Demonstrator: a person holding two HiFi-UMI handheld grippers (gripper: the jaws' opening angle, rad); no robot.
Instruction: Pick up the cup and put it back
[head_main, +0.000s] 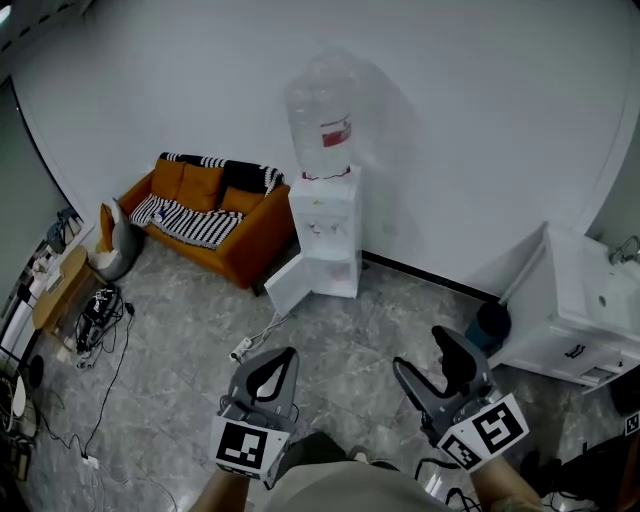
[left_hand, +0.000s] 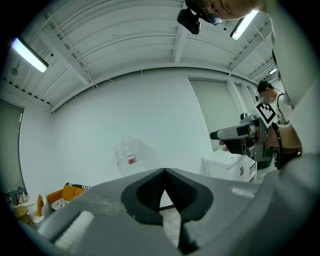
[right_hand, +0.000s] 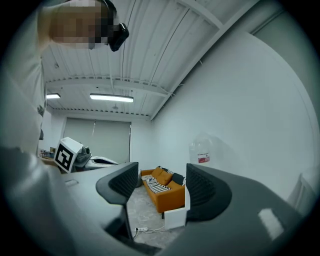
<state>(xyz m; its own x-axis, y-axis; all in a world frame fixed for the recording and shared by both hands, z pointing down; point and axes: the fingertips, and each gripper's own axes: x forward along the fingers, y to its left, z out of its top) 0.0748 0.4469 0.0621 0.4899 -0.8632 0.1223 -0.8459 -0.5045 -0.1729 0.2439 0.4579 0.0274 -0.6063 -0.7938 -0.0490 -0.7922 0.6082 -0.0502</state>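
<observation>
Approaching looks like the step in hand, since no view shows the cup; it may sit at the water dispenser (head_main: 327, 235), so the sensible course is to walk both tools in level and locate it before committing either one. In the head view the left gripper (head_main: 287, 356) has its jaws together and empty, while the right gripper (head_main: 420, 352) has its jaws spread with nothing between them, which would make it the readier one for a light cup. The dispenser is a boxy white plastic tower with its lower door (head_main: 291, 284) swung open, topped by a clear, rounded bottle (head_main: 322, 118); beside it stands an orange sofa (head_main: 205, 215) with a striped throw, on a glossy marbled grey floor (head_main: 180, 400). In the left gripper view, the dark, ribbed pads meet at their tips above a matte grey body, with the translucent bottle (left_hand: 127, 157) and a white cabinet (left_hand: 230, 167) beyond. In the right gripper view, the grooved pads stand well apart, framing only the sofa (right_hand: 162, 192).
</observation>
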